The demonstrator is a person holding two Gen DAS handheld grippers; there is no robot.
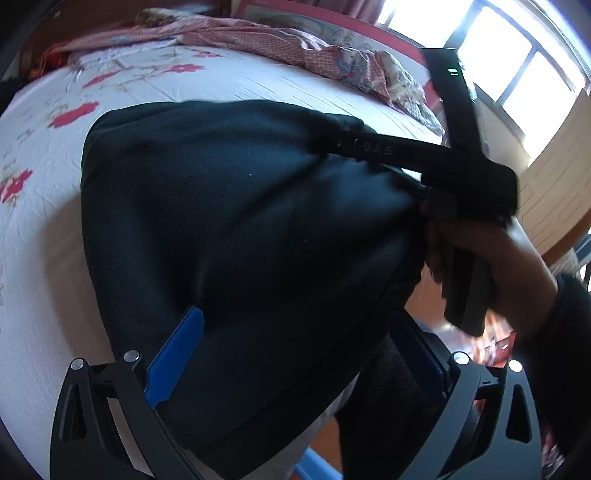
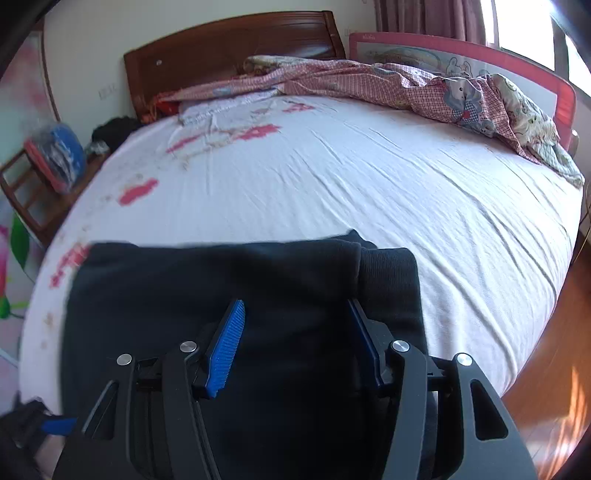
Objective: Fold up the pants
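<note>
Pants are lying folded at the bed's near edge, long axis running along it. Right gripper, fingers apart, is hovering directly over them; left gripper, also apart, is straddling cloth.

White sheet with red flower prints spreads ahead of the fingers, creased. Checked quilt bunched along the far edge, running to the far right; also far ahead in left wrist view. Wooden headboard far ahead, left of centre. Red bed rail with cartoon print far right, curtain and bright window behind it. Wooden chair far left of the fingers, blue bag on it, dark cloth heap just beside. Wood floor right of the fingers.
</note>
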